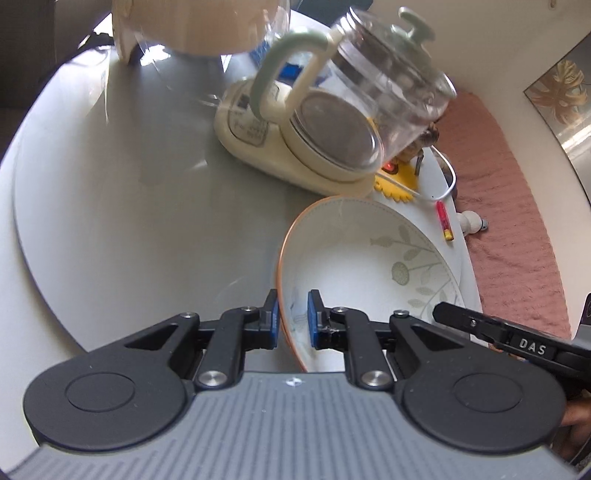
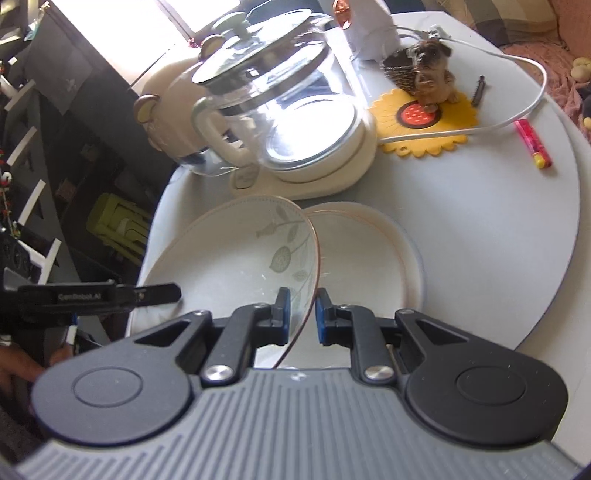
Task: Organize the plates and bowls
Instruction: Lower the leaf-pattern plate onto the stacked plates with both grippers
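A white bowl with a leaf pattern and an orange rim (image 1: 362, 266) (image 2: 236, 251) is held tilted between both grippers. My left gripper (image 1: 292, 319) is shut on its left rim. My right gripper (image 2: 302, 317) is shut on its right rim. The left gripper's tip shows in the right wrist view (image 2: 155, 293), and the right gripper's in the left wrist view (image 1: 480, 325). A second white dish with an orange rim (image 2: 369, 258) lies on the table just right of the held bowl, partly under it.
A glass kettle (image 1: 354, 99) (image 2: 280, 103) on a cream base stands behind the bowls on the round grey table (image 1: 129, 184) (image 2: 480, 229). A yellow sunflower mat (image 2: 424, 118) with a dog figurine, a white cable and a red lighter (image 2: 533, 144) lie at the right. A cream appliance (image 1: 192, 26) stands at the far edge.
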{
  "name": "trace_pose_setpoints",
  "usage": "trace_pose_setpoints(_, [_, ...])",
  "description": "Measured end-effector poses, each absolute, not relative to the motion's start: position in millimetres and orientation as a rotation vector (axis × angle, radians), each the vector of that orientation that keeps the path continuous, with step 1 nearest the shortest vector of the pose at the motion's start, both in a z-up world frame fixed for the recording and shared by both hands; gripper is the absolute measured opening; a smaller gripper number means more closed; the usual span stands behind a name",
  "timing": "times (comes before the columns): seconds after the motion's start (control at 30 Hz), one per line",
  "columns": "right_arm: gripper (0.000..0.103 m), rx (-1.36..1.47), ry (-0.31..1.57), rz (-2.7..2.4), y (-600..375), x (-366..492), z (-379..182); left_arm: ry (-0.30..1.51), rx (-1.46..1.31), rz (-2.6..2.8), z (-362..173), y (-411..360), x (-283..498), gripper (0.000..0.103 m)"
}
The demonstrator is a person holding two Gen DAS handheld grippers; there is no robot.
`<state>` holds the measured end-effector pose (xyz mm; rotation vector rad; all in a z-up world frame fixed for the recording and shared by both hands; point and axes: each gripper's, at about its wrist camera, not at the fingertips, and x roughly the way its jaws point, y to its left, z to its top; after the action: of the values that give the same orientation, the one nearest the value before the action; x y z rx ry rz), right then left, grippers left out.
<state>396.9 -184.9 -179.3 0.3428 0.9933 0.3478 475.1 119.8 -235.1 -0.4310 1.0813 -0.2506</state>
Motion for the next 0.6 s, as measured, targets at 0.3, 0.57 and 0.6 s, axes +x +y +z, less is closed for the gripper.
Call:
trace_pose_setpoints(0.3, [0.017, 0.28, 1.018, 0.328, -206.5, 412.5, -202.1, 1.105, -0.5, -0.204, -265.5, 94.5, 479.9, 0.017])
trace_pose_setpoints(0.57, [0.017, 0.302, 1.058, 0.336, -214.2, 414.0, -213.5, 1.135, -0.46, -0.18, -280.4, 84.2, 485.3, 0.018])
trace_pose_setpoints(0.6, [0.017, 0.291, 1.065, 0.333, -213.5, 413.9, -215.6, 1.136, -0.47, -0.178, -282.5, 84.2, 486.4, 0.018])
